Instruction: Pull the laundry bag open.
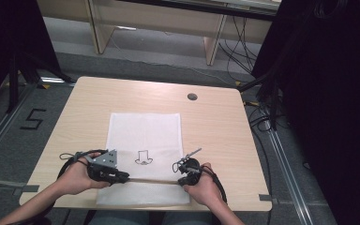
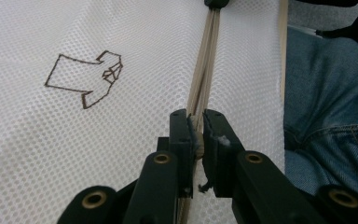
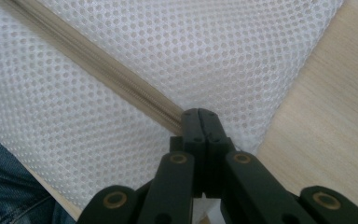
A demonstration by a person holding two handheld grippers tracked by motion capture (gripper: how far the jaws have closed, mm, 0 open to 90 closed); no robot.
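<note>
The left hand-held gripper [image 2: 196,123] clamps the zipper pull [image 2: 196,140]; the right hand-held gripper [image 3: 200,122] – shut on the mesh bag's [image 1: 145,126] zipper [image 3: 98,60] end – holds it taut on the counter [image 1: 215,122].

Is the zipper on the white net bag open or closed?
Closed, along the part in view: the zipper runs as one joined tan line across the white mesh bag, with no gap showing.
</note>
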